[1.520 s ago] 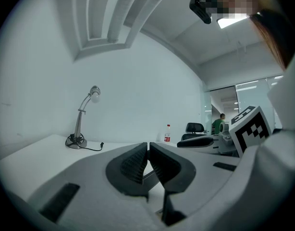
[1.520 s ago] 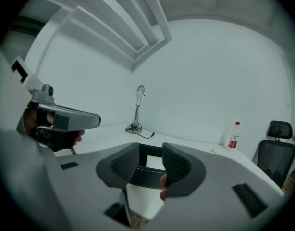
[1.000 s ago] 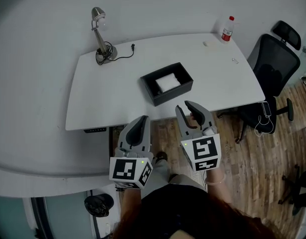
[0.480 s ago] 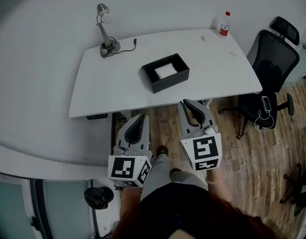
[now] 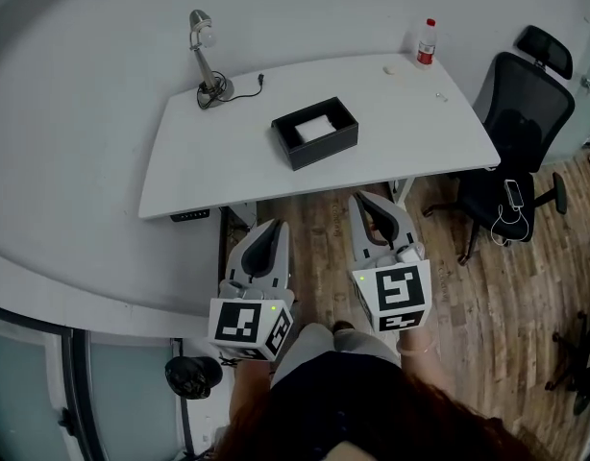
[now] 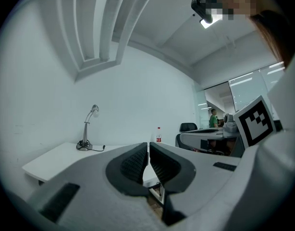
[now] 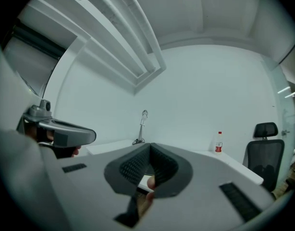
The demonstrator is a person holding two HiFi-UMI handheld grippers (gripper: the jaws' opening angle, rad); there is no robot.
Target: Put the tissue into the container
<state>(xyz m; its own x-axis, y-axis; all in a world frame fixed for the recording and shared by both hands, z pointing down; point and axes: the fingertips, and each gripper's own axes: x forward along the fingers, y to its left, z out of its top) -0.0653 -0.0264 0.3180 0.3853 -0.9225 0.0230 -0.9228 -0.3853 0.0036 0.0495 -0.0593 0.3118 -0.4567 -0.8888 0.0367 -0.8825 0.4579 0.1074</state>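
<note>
— Where's the tissue (image 5: 317, 128)?
— Straight ahead, lying in the box (image 5: 326, 148) on the bench (image 5: 218, 157), well apart from me. My left fingers (image 6: 130, 165) and right fingers (image 7: 133, 166) are pressed together, empty; the right looks nearer

A white counter (image 5: 228, 152) with rounded corners fills the upper middle of the head view, its long edges running slightly uphill to the right. At its upper left corner stands a desk lamp (image 5: 207, 60) on a round base, with a dark cord (image 5: 247, 86) trailing right along the top. A black rectangular container (image 5: 324, 147) sits near the centre, turned at a slant. At the upper right corner stands a clear bottle (image 5: 426, 42) with a red cap. A small pale bit (image 5: 390, 69) lies just left of it, and another (image 5: 439, 95) lies nearer the right edge.
</note>
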